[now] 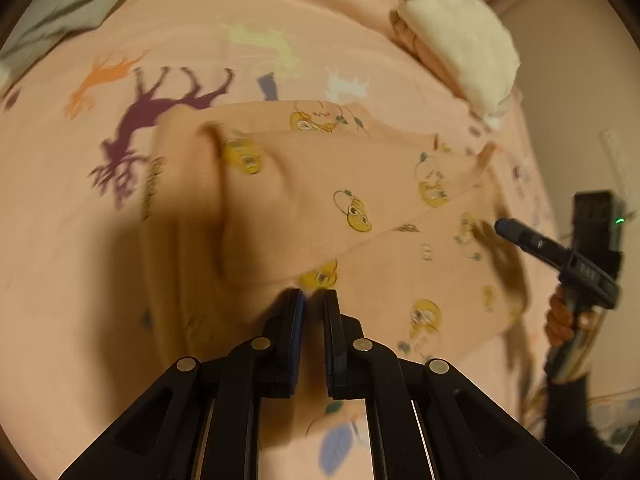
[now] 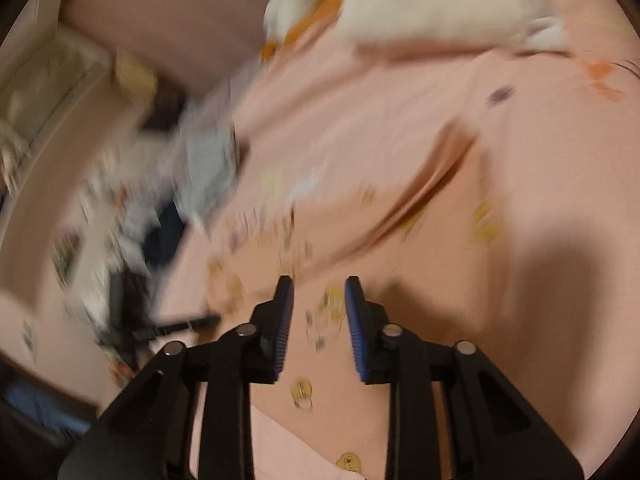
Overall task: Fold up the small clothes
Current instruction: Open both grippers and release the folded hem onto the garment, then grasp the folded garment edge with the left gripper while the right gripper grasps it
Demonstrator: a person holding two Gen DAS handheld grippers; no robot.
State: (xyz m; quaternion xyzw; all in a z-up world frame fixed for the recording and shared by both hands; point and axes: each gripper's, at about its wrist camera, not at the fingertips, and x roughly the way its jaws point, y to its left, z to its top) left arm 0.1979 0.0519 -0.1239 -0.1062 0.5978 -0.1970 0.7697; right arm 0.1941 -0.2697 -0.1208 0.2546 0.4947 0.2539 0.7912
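Peach cotton garment (image 1: 360,184): a small piece printed with yellow cartoon figures, lying on the bed sheet (image 1: 280,32); in the left wrist view it fills the middle, with one layer already turned over along a slanting fold edge.
Left gripper (image 1: 314,300): jaws pressed together at 6 o'clock in its own view, right at the near edge of the fold; blur hides whether cloth is caught between them, though a thin edge may be.
Right gripper (image 2: 319,292): jaws spread a little, nothing between the pads, hovering over the garment; in the left view it shows at 3 o'clock, held by a hand (image 1: 560,320).
White folded cloth (image 1: 460,36): at 1 o'clock, well apart from the garment.
Grey cloth (image 1: 68,4): at 11 o'clock, on the far edge of the sheet.
Risk, drag: if the left jaws do grip an edge, a sideways pull would likely skew the fold.
Risk, sheet: peach on peach; the right jaws could pinch the sheet along with the garment.
Risk, blur: both views are smeared, so aim is likely poor.
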